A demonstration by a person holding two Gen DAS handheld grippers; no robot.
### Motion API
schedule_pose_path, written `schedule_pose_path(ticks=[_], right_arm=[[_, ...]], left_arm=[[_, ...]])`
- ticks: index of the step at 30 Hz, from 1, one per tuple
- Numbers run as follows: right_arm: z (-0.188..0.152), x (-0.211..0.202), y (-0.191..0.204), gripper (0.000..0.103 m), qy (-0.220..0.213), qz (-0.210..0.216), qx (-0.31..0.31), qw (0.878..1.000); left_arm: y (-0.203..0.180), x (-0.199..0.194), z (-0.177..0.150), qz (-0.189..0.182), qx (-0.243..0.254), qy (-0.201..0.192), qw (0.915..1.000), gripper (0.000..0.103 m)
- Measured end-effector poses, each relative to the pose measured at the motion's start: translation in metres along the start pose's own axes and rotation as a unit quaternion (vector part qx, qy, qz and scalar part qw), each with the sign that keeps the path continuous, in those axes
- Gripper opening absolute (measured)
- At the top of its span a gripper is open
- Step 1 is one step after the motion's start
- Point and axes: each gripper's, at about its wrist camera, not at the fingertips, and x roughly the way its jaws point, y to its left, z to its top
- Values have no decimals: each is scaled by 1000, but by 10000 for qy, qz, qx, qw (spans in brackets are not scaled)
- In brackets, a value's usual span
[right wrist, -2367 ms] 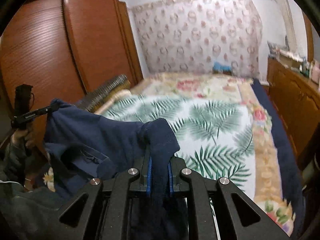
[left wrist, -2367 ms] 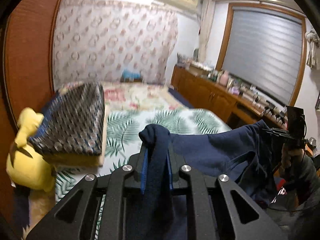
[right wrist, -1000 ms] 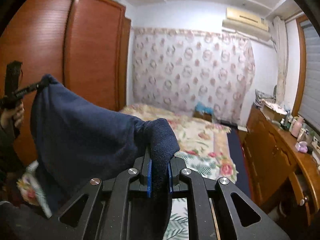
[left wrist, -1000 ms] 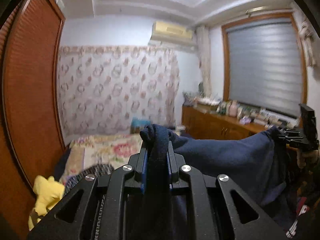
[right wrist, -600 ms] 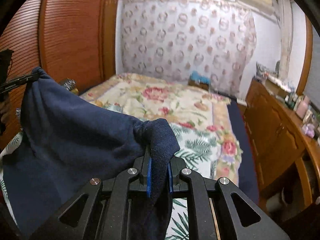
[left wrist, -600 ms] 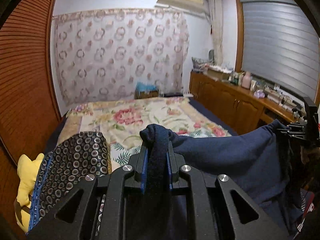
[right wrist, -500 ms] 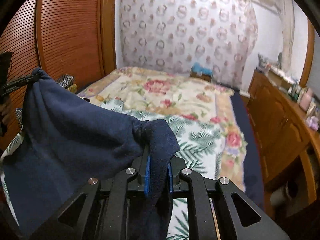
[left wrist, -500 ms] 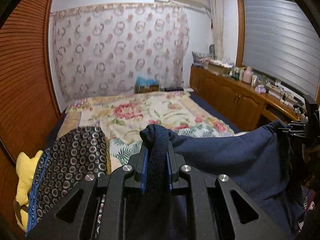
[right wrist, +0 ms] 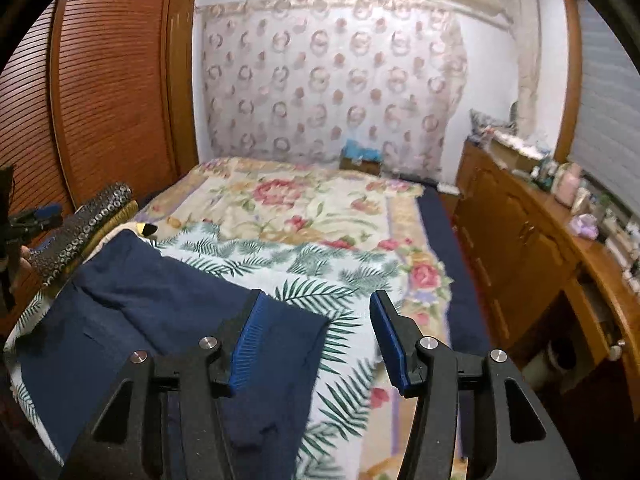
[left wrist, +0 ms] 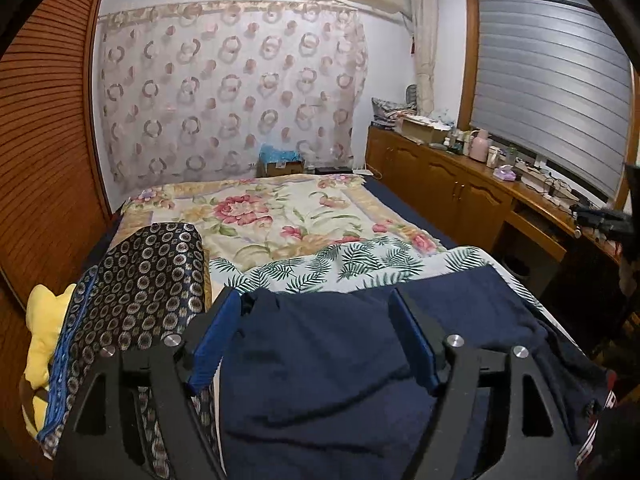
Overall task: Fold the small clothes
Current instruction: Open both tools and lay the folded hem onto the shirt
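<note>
- The navy garment (left wrist: 320, 380) is laid out on the near end of the bed (left wrist: 280, 216), on the fern-print sheet (right wrist: 320, 276), with its far edge running roughly straight across in the left wrist view.
- The left gripper (left wrist: 316, 340) is seen with its jaws apart, having just been opening; cloth lies between the blue pads (left wrist: 212, 344) but is not pressed by them.
- The right gripper (right wrist: 316, 340) is likewise spread, its jaws having just been opening, and nothing is pinched; the garment's right edge passes under its left finger, while bare sheet shows between the pads.
- The step in hand is judged to be the release after spreading, so both grippers are best drawn clear without any cloth being dragged along (a snagged corner would undo the flat lay).
- Before the fold is started, the surface should be checked: some bunching is seen near the left pad and a lapped panel on the right side in the left wrist view.
- The next grip is best taken on two matching corners of one edge, so that the fold is carried over evenly.
- The patterned cushion (left wrist: 144, 280) and a yellow soft toy (left wrist: 40, 340) lie just beside the garment on the left, and should be kept out of the fold's path.
</note>
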Motion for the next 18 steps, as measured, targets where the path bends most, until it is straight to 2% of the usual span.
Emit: schedule_pose_path(ticks=[6,9,13,18], right_arm=[[2,-86,13,55,-226,-244,-120,9994],[-10,-104,22,55,-148,-246,-178,9994],[-23,-91,28,55,-4,-128,-79,9999],[-51,-47,24,55,315,164,217,9991]], left_arm=[[-6,-28,-16,-22,-8,-64,10000,77],[-5,-28,-29,-32,-19,69,10000,77],[-4,-24,-49,73,-60,191,9998,77],[-5,-18,-73,169,-34,407,9990,77]])
